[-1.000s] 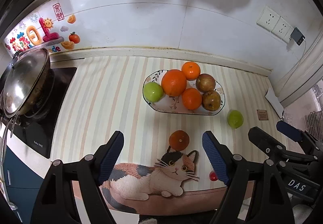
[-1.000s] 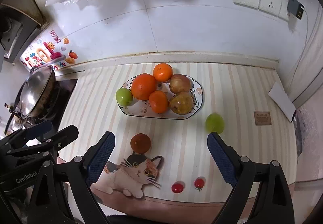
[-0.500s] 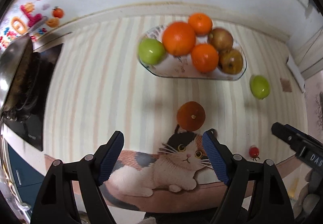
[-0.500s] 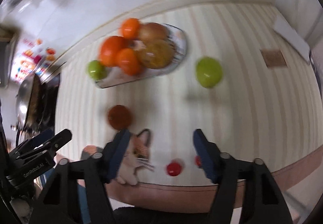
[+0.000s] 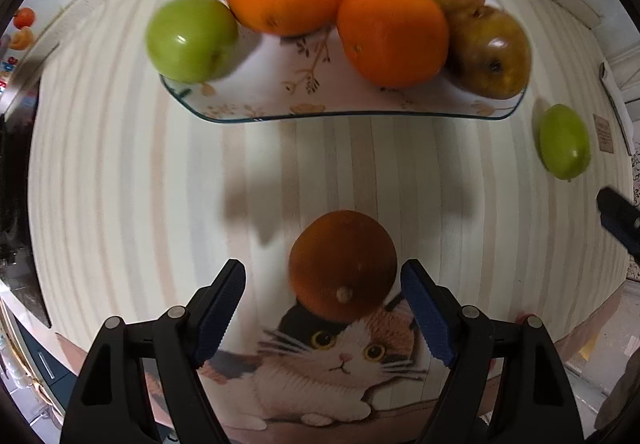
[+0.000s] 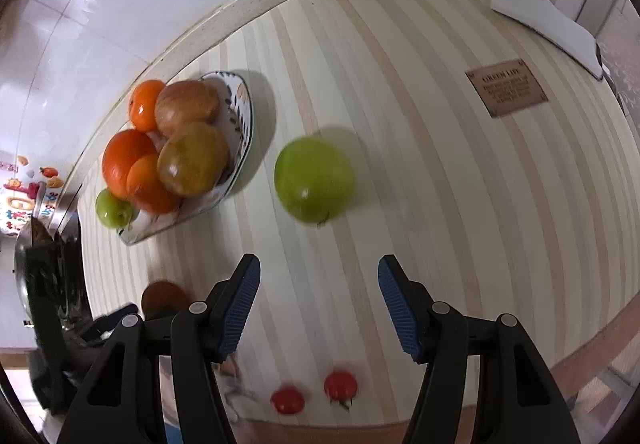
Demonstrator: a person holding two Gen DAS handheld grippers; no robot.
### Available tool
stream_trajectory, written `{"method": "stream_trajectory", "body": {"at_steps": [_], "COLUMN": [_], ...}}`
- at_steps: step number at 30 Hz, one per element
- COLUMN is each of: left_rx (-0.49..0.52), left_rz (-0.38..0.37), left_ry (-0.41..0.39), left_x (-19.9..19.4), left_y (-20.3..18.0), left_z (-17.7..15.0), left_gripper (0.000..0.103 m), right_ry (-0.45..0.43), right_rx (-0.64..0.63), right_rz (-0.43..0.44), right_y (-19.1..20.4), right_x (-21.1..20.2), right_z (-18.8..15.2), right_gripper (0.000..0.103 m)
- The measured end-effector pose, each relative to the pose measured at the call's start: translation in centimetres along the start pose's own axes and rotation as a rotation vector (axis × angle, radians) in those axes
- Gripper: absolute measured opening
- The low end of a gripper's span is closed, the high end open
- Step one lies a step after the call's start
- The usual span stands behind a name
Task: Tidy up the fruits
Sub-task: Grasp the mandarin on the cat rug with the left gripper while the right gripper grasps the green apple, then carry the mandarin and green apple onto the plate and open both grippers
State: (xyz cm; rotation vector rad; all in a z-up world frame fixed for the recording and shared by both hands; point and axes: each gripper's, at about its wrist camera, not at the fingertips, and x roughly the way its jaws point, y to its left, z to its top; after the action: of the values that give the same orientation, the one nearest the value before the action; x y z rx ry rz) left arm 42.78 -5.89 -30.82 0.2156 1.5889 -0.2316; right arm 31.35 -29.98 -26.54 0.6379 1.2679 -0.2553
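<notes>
Two grippers low over striped mat. Left gripper [image 5: 322,302] jaws wide, nothing held; dark orange fruit [image 5: 343,267] at lower centre, just ahead of pads, not touched. Right gripper [image 6: 318,304] jaws half open, empty; green fruit [image 6: 314,180] mid-frame beyond tips. Best: centre each fruit between pads, close gently, lift to plate [image 5: 256,112]. Count: plate holds three oranges, two brownish apples, one green; two cherry tomatoes [image 6: 340,384] loose at bottom edge.
</notes>
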Motion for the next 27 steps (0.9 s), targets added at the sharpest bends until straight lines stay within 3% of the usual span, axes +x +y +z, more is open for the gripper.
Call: {"method": "stream_trajectory", "body": {"at_steps": [2, 3, 4, 10, 15, 20, 21, 27], "left_rx": [-0.009, -0.014, -0.016, -0.031, -0.081, -0.09, -0.097, -0.094], "left_rz": [-0.018, -0.028, -0.023, 0.007, -0.022, -0.012, -0.016, -0.024], "left_ry": [0.003, 0.003, 0.002, -0.02, 0.0, -0.008, -0.01, -0.046], "left_x": [0.6, 0.7, 0.8, 0.3, 0.8, 0.6, 0.5, -0.9], "left_y": [0.2, 0.2, 0.3, 1.7, 4.1, 4.4, 4.3, 3.8], "left_z": [0.1, 0.1, 0.0, -0.7, -0.4, -0.1, -0.2, 0.3], "left_gripper": [0.067, 0.056, 0.053, 0.052, 0.053, 0.052, 0.052, 0.051], "right_ry": [0.007, 0.018, 0.022, 0.025, 0.046, 0.073, 0.08, 0.058], "right_rx": [0.014, 0.013, 0.015, -0.008, -0.032, -0.056, -0.062, -0.109], "right_rz": [0.005, -0.004, -0.008, -0.034, -0.019, -0.004, 0.008, -0.008], "right_y": [0.0, 0.1, 0.0, 0.4, 1.5, 2.8, 3.0, 4.3], "right_x": [0.7, 1.2, 1.5, 3.4, 4.8, 6.3, 6.6, 7.0], "right_z": [0.9, 1.4, 1.9, 4.4, 5.6, 5.8, 5.8, 5.3], "right_gripper": [0.065, 0.065, 0.065, 0.065, 0.065, 0.063, 0.059, 0.058]}}
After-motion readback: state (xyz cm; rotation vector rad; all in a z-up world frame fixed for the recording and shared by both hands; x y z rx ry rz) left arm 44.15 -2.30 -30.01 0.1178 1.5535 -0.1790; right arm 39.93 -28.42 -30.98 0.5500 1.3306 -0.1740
